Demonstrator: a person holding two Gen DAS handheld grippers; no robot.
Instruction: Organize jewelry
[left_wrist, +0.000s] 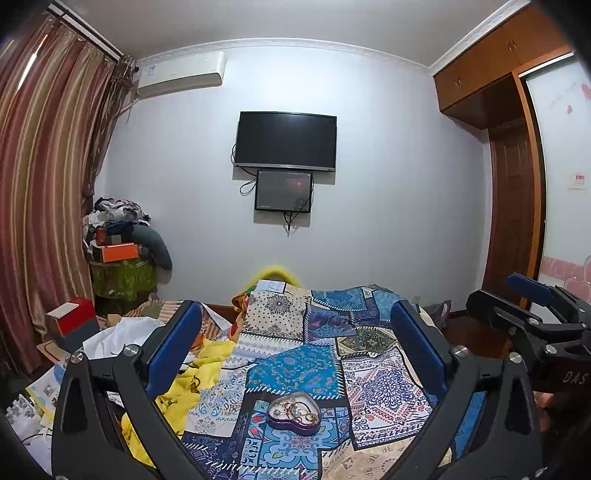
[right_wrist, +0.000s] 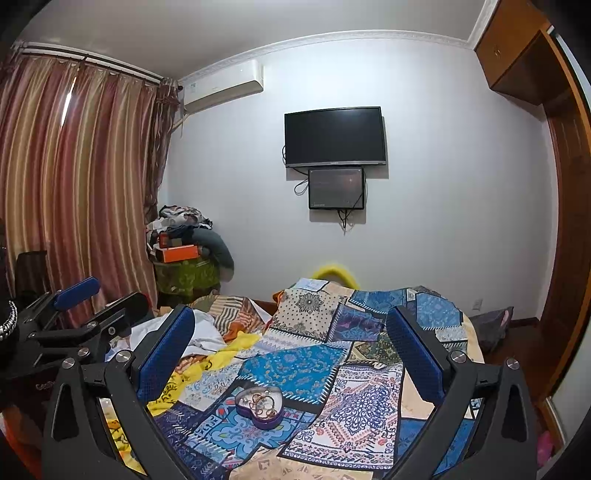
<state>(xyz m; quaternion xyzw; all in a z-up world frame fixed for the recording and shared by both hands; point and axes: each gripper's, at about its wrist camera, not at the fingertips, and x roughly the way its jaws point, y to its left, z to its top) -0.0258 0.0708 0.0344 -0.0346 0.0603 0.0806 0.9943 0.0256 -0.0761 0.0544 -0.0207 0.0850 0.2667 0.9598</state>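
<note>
A purple heart-shaped tin (left_wrist: 294, 413) holding several bracelets and rings lies open on the patchwork bedspread (left_wrist: 295, 369); it also shows in the right wrist view (right_wrist: 259, 406). My left gripper (left_wrist: 295, 314) is open and empty, held above and short of the tin. My right gripper (right_wrist: 291, 321) is open and empty, also above the bed. The right gripper shows at the right edge of the left wrist view (left_wrist: 532, 306), and the left gripper at the left edge of the right wrist view (right_wrist: 85, 299).
A yellow cloth (left_wrist: 199, 380) and white cloth (left_wrist: 122, 336) lie rumpled on the bed's left side. A red box (left_wrist: 70, 317) and papers sit further left. A cluttered stand (left_wrist: 118, 258) is by the curtain; wardrobe (left_wrist: 513, 184) at right.
</note>
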